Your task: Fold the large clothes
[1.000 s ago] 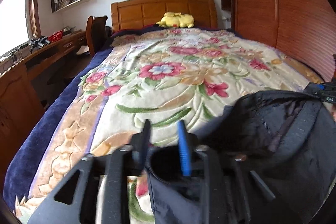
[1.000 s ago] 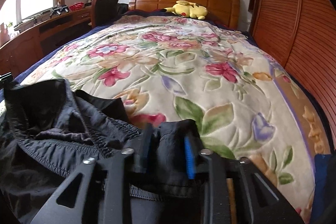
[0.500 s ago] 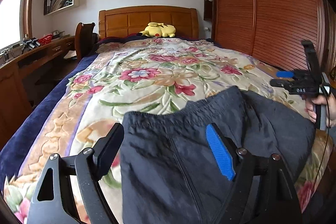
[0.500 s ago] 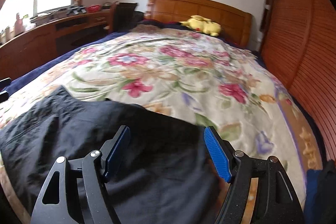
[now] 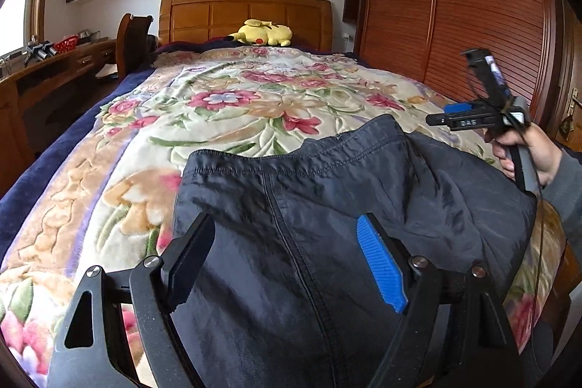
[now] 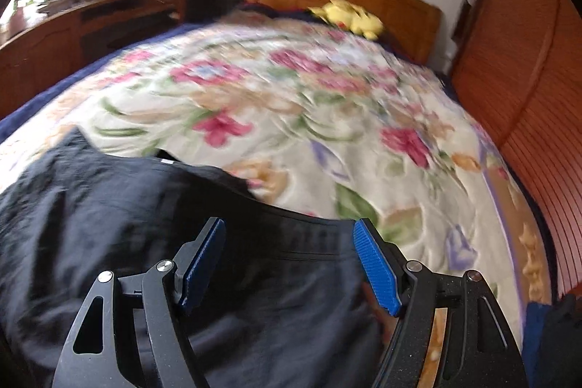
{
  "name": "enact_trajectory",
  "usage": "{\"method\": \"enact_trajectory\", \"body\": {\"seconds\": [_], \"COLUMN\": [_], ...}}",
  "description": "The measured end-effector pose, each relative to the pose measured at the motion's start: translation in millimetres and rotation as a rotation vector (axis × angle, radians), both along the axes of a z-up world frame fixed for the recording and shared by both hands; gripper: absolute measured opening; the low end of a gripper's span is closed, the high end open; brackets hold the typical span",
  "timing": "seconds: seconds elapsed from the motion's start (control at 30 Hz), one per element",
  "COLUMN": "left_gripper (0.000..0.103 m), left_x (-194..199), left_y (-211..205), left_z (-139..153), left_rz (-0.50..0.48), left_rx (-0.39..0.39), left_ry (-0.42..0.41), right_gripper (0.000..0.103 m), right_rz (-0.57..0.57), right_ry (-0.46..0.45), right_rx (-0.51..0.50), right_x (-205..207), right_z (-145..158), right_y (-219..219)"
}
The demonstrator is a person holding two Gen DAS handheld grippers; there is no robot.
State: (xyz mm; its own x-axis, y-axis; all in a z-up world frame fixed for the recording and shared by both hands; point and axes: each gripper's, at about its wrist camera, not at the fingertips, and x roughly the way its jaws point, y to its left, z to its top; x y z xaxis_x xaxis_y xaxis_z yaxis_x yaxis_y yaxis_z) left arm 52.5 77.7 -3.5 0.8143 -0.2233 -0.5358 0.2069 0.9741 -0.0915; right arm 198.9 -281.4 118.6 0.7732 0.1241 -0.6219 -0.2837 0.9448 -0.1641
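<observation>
A dark navy garment (image 5: 327, 177) lies spread on the floral blanket (image 5: 218, 104) at the near end of the bed, its stitched hem toward the headboard. My left gripper (image 5: 287, 228) hovers over it, jaws wide and open, nothing pinched between them. In the left wrist view a hand (image 5: 523, 151) holds the right gripper (image 5: 458, 115) above the garment's right edge. In the blurred right wrist view the right gripper (image 6: 287, 228) is open over the garment (image 6: 109, 206), above its hem, with the blanket (image 6: 291, 119) beyond.
A yellow plush toy (image 5: 265, 33) rests by the wooden headboard (image 5: 247, 13). A desk (image 5: 54, 68) and a chair (image 5: 132, 39) line the left side. Slatted wardrobe doors (image 5: 454, 6) run along the right of the bed.
Both grippers were shut on folds of the garment a second ago. They have opened and let go, and the garment now lies flat. Both have drawn back; the right view is swinging.
</observation>
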Motion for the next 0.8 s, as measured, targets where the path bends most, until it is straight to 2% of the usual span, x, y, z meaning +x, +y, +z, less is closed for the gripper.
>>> {"method": "enact_trajectory", "body": {"seconds": [0.17, 0.33, 0.47, 0.6, 0.67, 0.7, 0.73, 0.77, 0.8], "left_gripper": [0.081, 0.081, 0.081, 0.081, 0.081, 0.081, 0.081, 0.081, 0.081], "left_x": [0.9, 1.2, 1.5, 1.5, 1.6, 2.0, 2.1, 1.9, 3.0], "left_y": [-0.8, -1.5, -2.7, -4.4, -5.2, -5.5, -5.5, -5.3, -4.9], "left_z": [-6.2, -8.3, -9.3, -9.0, -9.4, -9.6, -9.9, -10.3, -10.4], "left_rz": [-0.005, -0.007, -0.012, -0.017, -0.019, -0.019, -0.018, -0.017, -0.017], "left_rx": [0.003, 0.009, 0.014, 0.014, 0.014, 0.014, 0.015, 0.015, 0.014], "left_ry": [0.016, 0.02, 0.024, 0.023, 0.024, 0.025, 0.025, 0.027, 0.028], "right_gripper": [0.075, 0.075, 0.075, 0.074, 0.066, 0.055, 0.04, 0.032, 0.017], "right_rz": [-0.08, -0.121, -0.128, -0.142, -0.127, -0.11, -0.086, -0.067, -0.061], "right_ry": [0.123, 0.213, 0.25, 0.29, 0.29, 0.292, 0.291, 0.286, 0.274], "right_rx": [-0.008, 0.059, 0.118, 0.118, 0.128, 0.132, 0.131, 0.114, 0.079], "right_x": [47.2, 80.7, 84.4, 90.5, 89.8, 90.0, 89.2, 87.6, 84.7], "right_z": [-27.2, -47.1, -56.4, -64.9, -64.3, -64.5, -63.9, -62.8, -61.9], "right_y": [-18.3, -34.5, -39.0, -41.9, -40.9, -39.5, -36.1, -31.4, -27.3]}}
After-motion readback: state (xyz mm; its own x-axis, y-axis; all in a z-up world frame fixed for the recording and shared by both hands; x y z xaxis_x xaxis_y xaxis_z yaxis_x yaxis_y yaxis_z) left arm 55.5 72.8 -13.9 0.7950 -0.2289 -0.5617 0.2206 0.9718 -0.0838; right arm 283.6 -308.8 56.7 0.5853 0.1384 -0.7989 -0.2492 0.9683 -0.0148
